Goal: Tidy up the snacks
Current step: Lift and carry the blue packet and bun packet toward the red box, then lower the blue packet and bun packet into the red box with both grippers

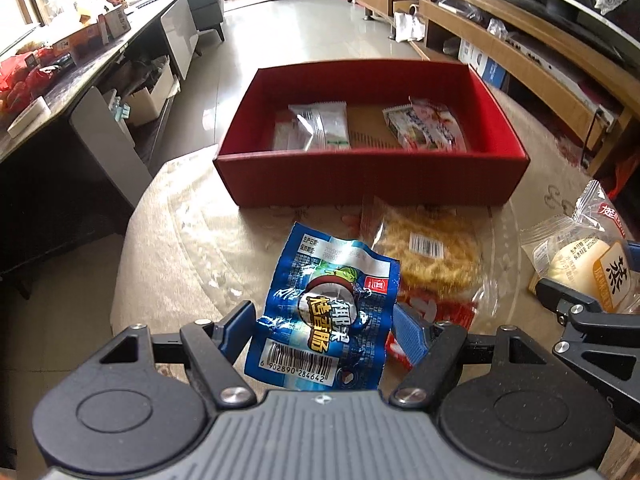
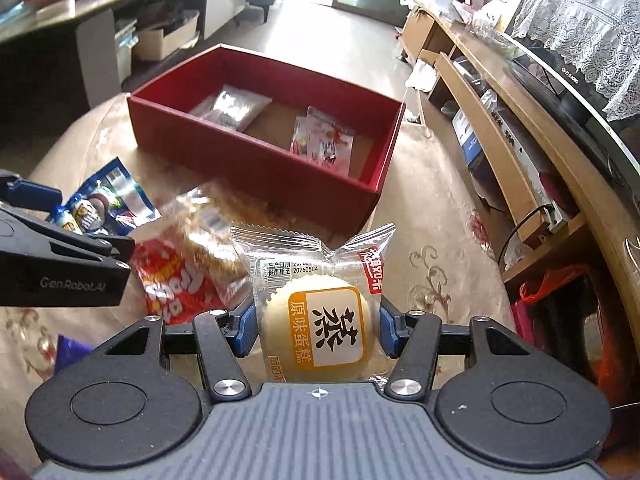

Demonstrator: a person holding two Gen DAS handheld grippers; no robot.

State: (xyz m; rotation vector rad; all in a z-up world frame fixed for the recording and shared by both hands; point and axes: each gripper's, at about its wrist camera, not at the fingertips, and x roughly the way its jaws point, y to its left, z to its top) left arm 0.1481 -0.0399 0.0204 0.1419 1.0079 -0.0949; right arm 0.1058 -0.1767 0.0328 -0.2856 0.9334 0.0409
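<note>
A home living room is showing here: a long wooden TV cabinet is carrying a lace-draped television, a sofa is sitting on glossy floor tiles, and an embroidered cloth is covering the worktop.

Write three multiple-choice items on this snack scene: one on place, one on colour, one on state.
1. Where does the noodle-cake packet lie?
A. In the box
B. On the table before the box
C. On the floor

2. What colour is the box?
A. Red
B. Green
C. White

3. What does the right gripper hold?
A. Nothing
B. The blue sausage packet
C. The steamed cake packet

Key: 1 B, it lies on the cloth near the box's front wall; 2 A, walls are red; 3 C, pads press its sides.
</note>
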